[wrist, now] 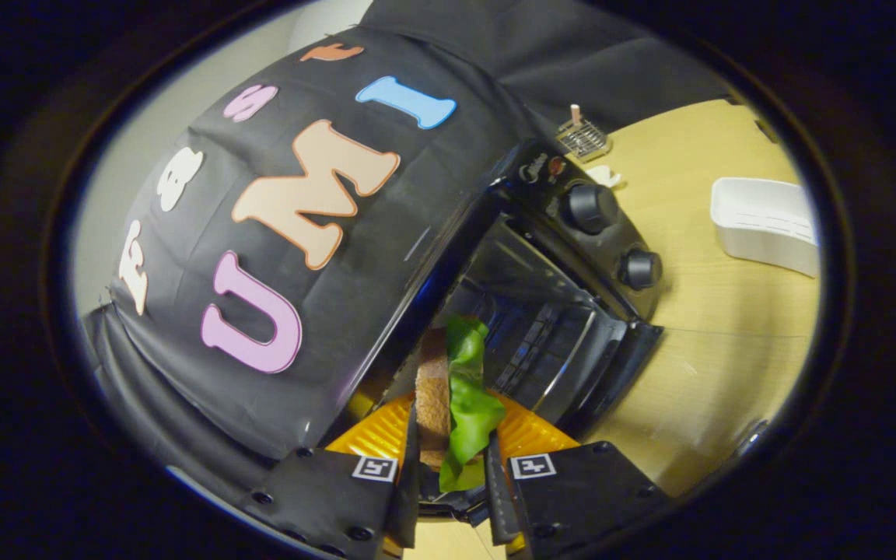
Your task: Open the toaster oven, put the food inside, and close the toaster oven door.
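A pale wooden desk carries a black toaster oven with two round knobs, its glass door swung open just ahead of the tongs, evidently to receive food. The tongs clamp a sandwich of brown bread and green lettuce edgewise between them, apparently angled toward the oven's mouth. Well beyond, a white plastic tray sits aside.

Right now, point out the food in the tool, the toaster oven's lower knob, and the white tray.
food (463,389), gripper view, on its green leaf between the tool's fingers
lower knob (640,269), gripper view, on its face
white tray (767,225), gripper view, on its side wall
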`<state>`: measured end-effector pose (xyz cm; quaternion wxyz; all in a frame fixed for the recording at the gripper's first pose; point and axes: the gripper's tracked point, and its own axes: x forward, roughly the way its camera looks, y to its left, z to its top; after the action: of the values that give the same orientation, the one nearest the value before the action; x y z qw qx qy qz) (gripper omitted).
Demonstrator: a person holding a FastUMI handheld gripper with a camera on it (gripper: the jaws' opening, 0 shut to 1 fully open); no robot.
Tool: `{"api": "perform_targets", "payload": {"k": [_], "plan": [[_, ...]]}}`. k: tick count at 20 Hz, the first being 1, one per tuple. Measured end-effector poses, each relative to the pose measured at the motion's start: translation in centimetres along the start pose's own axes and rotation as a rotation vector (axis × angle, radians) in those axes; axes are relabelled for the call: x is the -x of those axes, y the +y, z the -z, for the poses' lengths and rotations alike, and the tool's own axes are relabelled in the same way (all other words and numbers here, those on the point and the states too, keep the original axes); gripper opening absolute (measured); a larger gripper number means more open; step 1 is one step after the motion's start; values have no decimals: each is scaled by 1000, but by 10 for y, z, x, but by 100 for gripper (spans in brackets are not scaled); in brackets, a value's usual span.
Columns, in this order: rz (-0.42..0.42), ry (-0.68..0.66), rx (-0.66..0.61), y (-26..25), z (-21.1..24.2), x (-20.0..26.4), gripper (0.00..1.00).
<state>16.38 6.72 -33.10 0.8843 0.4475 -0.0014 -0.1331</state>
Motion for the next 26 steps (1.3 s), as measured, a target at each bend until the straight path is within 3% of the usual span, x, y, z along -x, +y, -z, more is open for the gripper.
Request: {"api": "perform_targets", "payload": {"k": [12,13,14,18,26], "plan": [[86,20,383,-23,-3,-22,43],[114,15,412,-29,-6,-21,52],[217,-17,484,-47,-17,-18,62],[210,-41,586,-46,-31,-11,100],[251,3,666,-50,-41,51,100]]}}
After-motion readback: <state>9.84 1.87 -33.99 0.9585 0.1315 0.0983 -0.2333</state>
